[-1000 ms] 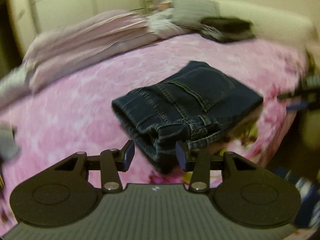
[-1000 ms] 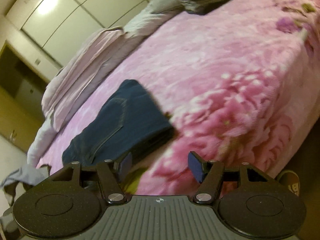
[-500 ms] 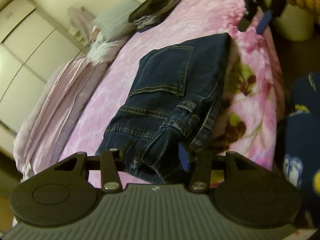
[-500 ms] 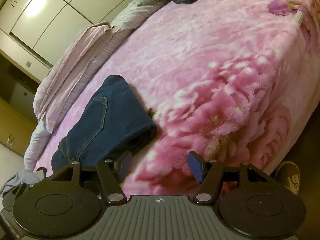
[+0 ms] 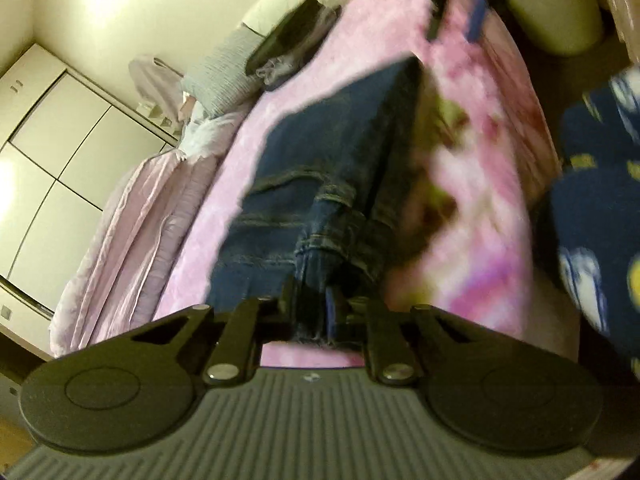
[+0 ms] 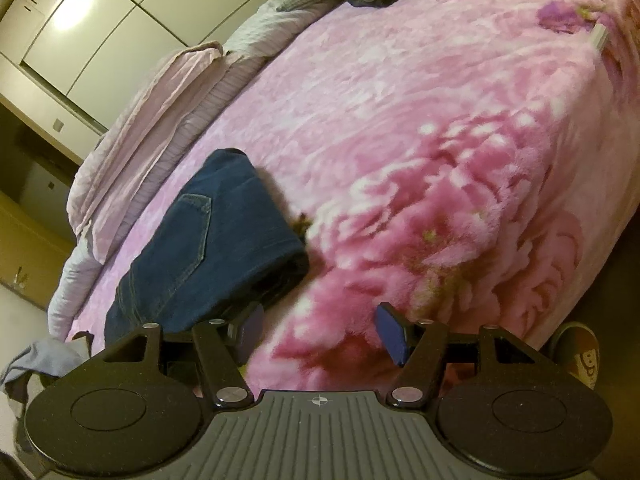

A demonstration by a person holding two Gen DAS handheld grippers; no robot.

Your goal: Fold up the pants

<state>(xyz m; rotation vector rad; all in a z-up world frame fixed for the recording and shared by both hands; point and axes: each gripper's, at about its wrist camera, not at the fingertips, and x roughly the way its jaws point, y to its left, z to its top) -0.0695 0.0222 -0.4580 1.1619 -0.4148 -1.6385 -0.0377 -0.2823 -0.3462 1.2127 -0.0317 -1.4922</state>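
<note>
Pink floral bed [image 6: 440, 128] fills my view ahead of both fingers | folded jeans [image 6: 208, 248] lie on it | my left gripper [image 5: 311, 312] pinches their near edge | my right gripper [image 6: 320, 332] spread apart, jeans just left.

Both wrist views look low across the bed [image 6: 440, 128]; left hugs the jeans [image 5: 320, 184], right sits beside them.

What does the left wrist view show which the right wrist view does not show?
Only the left wrist view shows the left gripper shut on the waistband end of the folded jeans. Only the right wrist view shows the right gripper open over the pink blanket, holding nothing. Both show the jeans, the blanket and the white wardrobe.
</note>
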